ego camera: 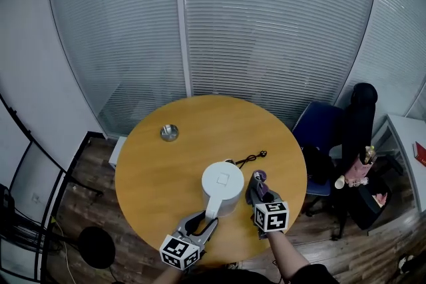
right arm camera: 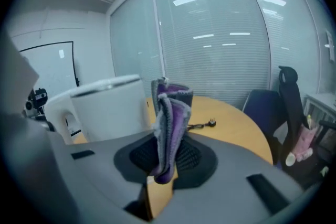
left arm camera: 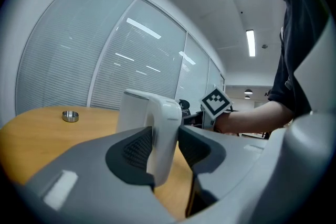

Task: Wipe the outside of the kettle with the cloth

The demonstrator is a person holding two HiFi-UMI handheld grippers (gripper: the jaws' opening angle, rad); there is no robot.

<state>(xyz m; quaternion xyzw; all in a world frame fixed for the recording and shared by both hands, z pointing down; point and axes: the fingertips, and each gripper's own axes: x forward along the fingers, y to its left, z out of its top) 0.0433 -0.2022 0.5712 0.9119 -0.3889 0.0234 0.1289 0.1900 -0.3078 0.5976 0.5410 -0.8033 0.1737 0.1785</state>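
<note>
A white kettle [ego camera: 222, 187] stands on the round wooden table [ego camera: 153, 169], near its front edge. My left gripper [ego camera: 208, 218] is shut on the kettle's handle [left arm camera: 164, 134], which runs upright between the jaws. My right gripper [ego camera: 258, 191] is shut on a folded purple and grey cloth [right arm camera: 169, 131]. The cloth [ego camera: 259, 179] stands up from the jaws just right of the kettle body [right arm camera: 107, 107]; I cannot tell if it touches the wall.
A black power cord [ego camera: 251, 157] with a plug lies behind the kettle. A small metal dish [ego camera: 169, 133] sits at the table's far left. A blue chair [ego camera: 324, 136] and a black chair with bags stand right of the table. Glass walls are behind.
</note>
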